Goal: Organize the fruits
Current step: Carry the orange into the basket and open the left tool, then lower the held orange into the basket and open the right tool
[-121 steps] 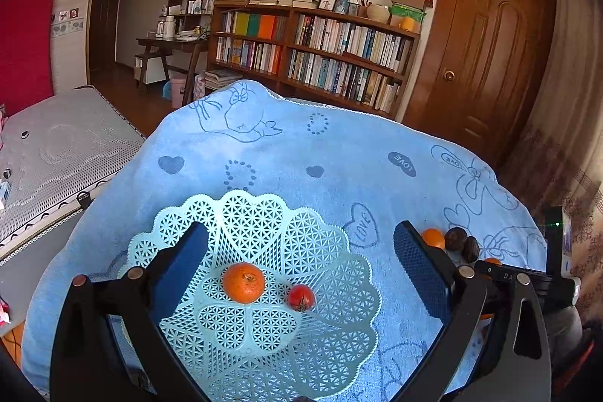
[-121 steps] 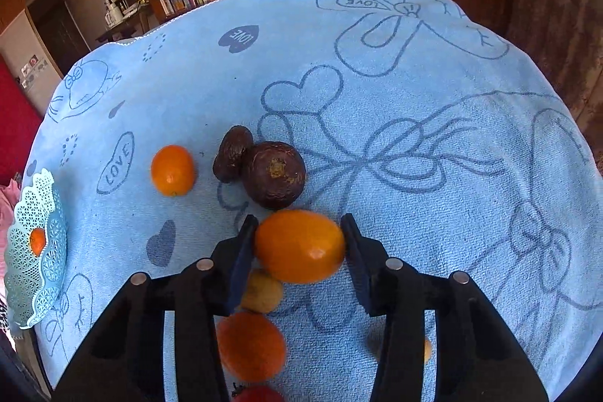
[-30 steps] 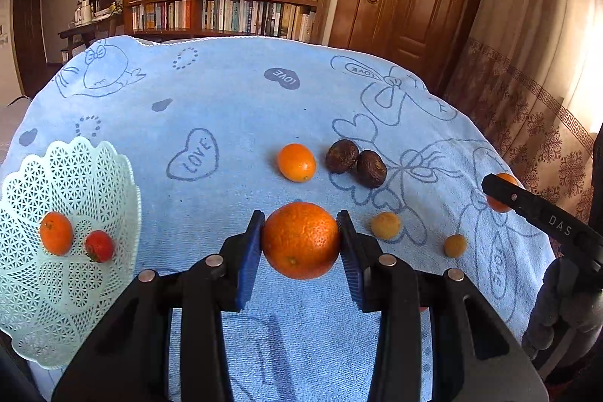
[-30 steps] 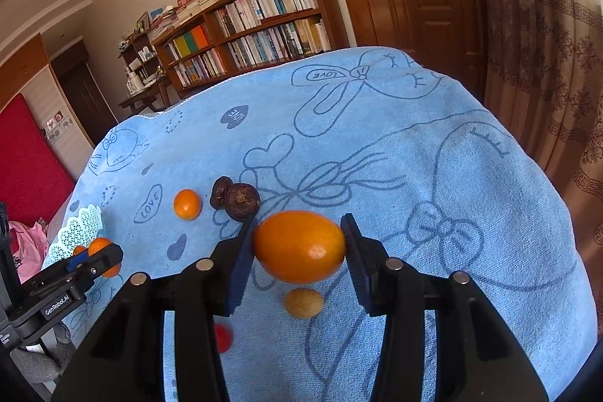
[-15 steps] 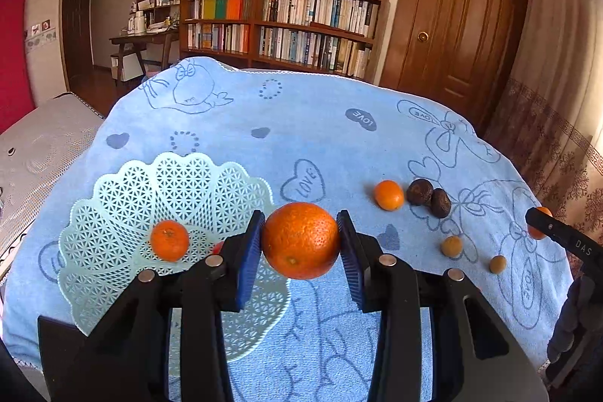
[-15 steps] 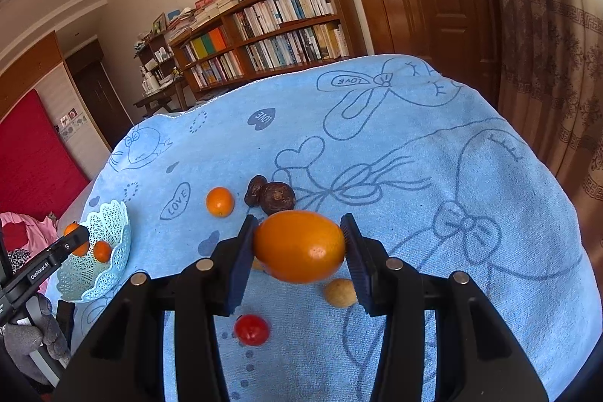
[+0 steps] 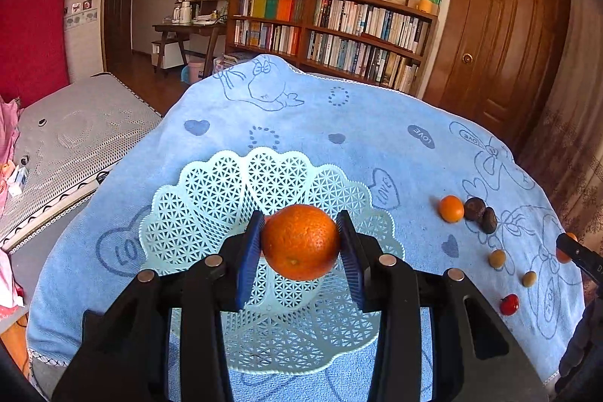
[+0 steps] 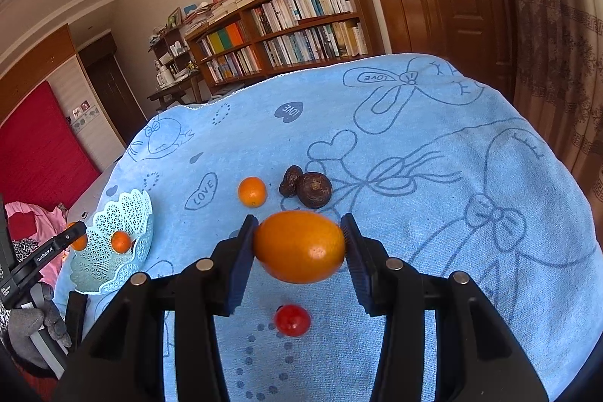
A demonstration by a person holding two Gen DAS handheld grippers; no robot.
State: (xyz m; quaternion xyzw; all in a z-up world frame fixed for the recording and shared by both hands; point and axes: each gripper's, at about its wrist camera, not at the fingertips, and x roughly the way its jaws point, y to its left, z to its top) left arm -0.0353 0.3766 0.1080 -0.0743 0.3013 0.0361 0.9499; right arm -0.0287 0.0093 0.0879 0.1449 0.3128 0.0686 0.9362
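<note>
— What do the left tongs [image 7: 300, 243] have?

— One orange [image 7: 300, 241], pinched between both blue pads, hanging above the lacy pale-green basket [image 7: 211, 198] on the blue towel [image 7: 339, 127] that covers the counter.

— And the right tongs [image 8: 299, 247]?

— Clamped on one smooth oval orange fruit [image 8: 299, 246], held above the towel, well apart from the basket.

— Count what lies loose on the towel, nearest first.

— In the left view: one cherry tomato [image 7: 509, 304] closest, then two small yellowish round fruits [image 7: 529, 278] and [image 7: 497, 258], then two dark brown fruits [image 7: 481, 213] touching each other, with one small tangerine [image 7: 451, 208] just beside them. That makes six.

— Anything in the basket?

— The right view shows one small orange fruit [image 8: 121, 240] inside it. A second orange shape by the rim sits behind the tip of the left tongs; I can't tell whether that one is in the basket or gripped.

— Farther back?

— One bed [image 7: 71, 134] to the left of the counter, one long bookshelf [image 7: 331, 29] against the wall, and one brown door [image 7: 501, 36] to its right.
</note>
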